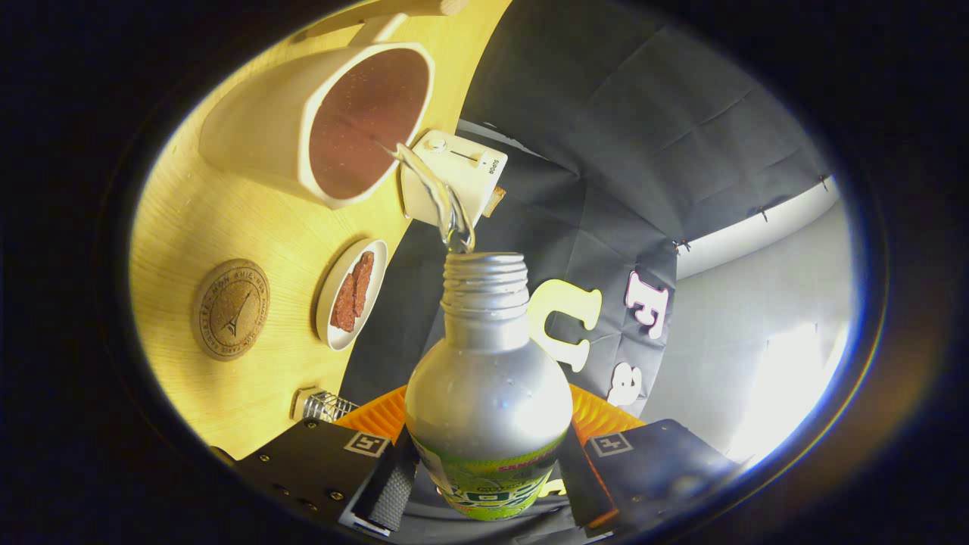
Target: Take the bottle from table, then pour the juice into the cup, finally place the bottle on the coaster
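One fisheye camera rides the gripper (484,484), rolled sideways, looking along its jaws, close over the desk (227,227) toward the booth wall

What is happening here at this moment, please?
A hand-held gripper is shut on a silver metal bottle with a green label, tilted so clear liquid streams from its open threaded mouth into the wide cream cup on the wooden table. The round cork coaster lies bare, beside a small dish.

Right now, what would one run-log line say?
step: pouring | tongs: shut on bottle | stream: entering cup | coaster: bare
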The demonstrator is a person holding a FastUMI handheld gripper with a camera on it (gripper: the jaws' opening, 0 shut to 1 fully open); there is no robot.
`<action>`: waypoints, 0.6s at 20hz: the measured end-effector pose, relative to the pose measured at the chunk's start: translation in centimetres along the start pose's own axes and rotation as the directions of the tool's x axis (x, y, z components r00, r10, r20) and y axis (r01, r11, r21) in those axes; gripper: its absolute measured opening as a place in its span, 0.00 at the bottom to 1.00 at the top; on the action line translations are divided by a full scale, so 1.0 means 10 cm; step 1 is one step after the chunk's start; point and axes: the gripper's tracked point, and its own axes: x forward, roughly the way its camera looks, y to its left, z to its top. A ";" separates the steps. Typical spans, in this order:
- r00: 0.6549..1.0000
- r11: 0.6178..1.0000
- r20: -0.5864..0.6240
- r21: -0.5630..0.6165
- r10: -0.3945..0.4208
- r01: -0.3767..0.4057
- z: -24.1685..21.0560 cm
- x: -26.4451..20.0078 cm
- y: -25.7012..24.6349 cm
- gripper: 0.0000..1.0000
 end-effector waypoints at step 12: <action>0.998 0.992 0.042 -0.119 -0.043 0.047 0.07 0.06 -0.10 0.80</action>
